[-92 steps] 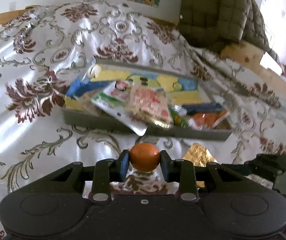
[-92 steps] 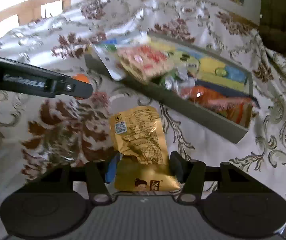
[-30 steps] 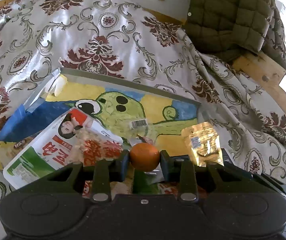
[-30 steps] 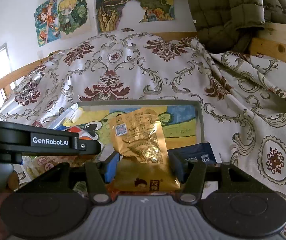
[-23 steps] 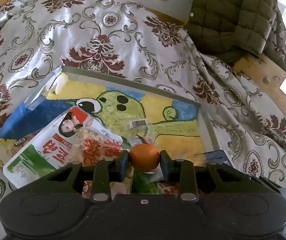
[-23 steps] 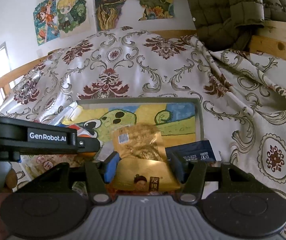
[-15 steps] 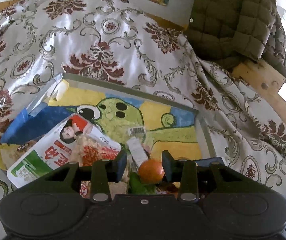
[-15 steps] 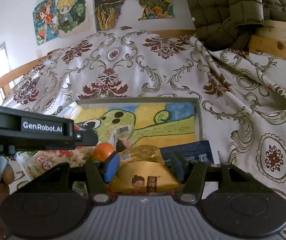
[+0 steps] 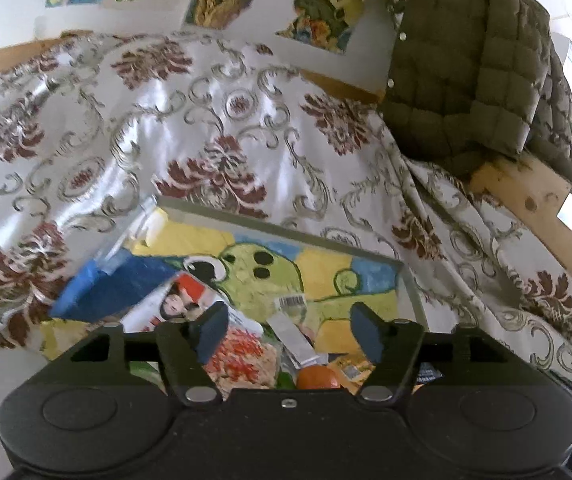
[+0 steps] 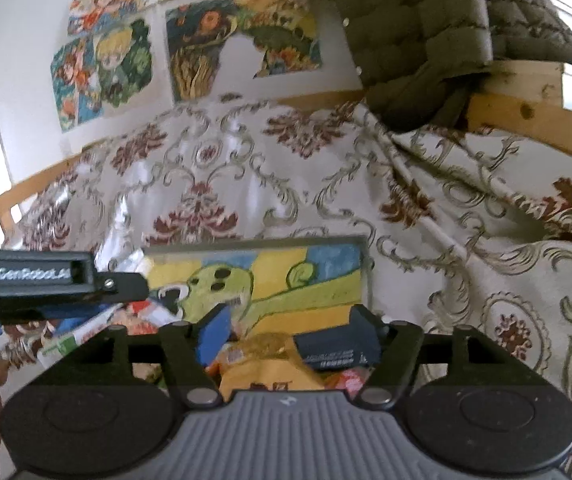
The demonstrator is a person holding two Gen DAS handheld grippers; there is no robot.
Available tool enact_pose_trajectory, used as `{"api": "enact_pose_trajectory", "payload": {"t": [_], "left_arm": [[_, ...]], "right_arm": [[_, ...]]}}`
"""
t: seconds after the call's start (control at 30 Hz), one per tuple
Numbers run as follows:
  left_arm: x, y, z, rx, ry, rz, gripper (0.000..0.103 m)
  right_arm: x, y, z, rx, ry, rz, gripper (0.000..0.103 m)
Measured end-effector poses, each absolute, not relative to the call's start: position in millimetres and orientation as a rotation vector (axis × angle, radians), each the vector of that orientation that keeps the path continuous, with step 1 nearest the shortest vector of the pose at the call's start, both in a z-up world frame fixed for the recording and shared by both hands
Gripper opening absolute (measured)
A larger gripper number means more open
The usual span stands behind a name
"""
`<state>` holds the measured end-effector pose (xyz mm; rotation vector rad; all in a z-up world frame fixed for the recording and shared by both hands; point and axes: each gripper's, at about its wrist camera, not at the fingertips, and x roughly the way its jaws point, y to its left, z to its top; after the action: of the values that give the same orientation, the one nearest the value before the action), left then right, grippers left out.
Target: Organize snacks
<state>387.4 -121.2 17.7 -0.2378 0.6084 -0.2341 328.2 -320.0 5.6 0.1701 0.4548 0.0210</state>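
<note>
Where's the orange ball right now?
In the left wrist view, the orange ball lies in the tray, low centre, beside the red-printed packet, below the opening left gripper.

**Snacks resting in the cartoon-lined tray**

We see the shallow grey tray (image 9: 278,226) with its yellow, blue and green cartoon-painted floor lying flat. At its near edge sits the small round orange fruit (image 9: 317,377), resting loose among packets. Just beside it, toward the tray's right side, lies the crinkled golden-yellow foil snack packet (image 10: 264,364), flat on the heap, touching a dark blue packet (image 10: 336,346).
</note>
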Motion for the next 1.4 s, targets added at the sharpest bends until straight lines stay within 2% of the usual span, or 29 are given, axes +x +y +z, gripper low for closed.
{"api": "enact_pose_trajectory", "payload": {"t": [0.2,0.4,0.57,1.4], "left_arm": [[367.4,-112.5,36.0,-0.205,0.523,-0.181,0.095],[349.4,-104.8,50.0,-0.195,0.488,-0.148,0.102],[333.5,-98.6,55.5,-0.181,0.471,-0.123,0.102],[238.2,-76.7,56.8,-0.094,0.493,-0.048,0.102]], "right_arm": [[315.1,-329.1,19.9,0.210,0.378,0.000,0.091],[303.9,-336.2,27.1,0.249,0.341,-0.004,0.098],[286.9,-334.0,31.5,0.249,0.302,-0.011,0.103],[191.9,-309.5,46.5,0.153,0.209,-0.055,0.103]]}}
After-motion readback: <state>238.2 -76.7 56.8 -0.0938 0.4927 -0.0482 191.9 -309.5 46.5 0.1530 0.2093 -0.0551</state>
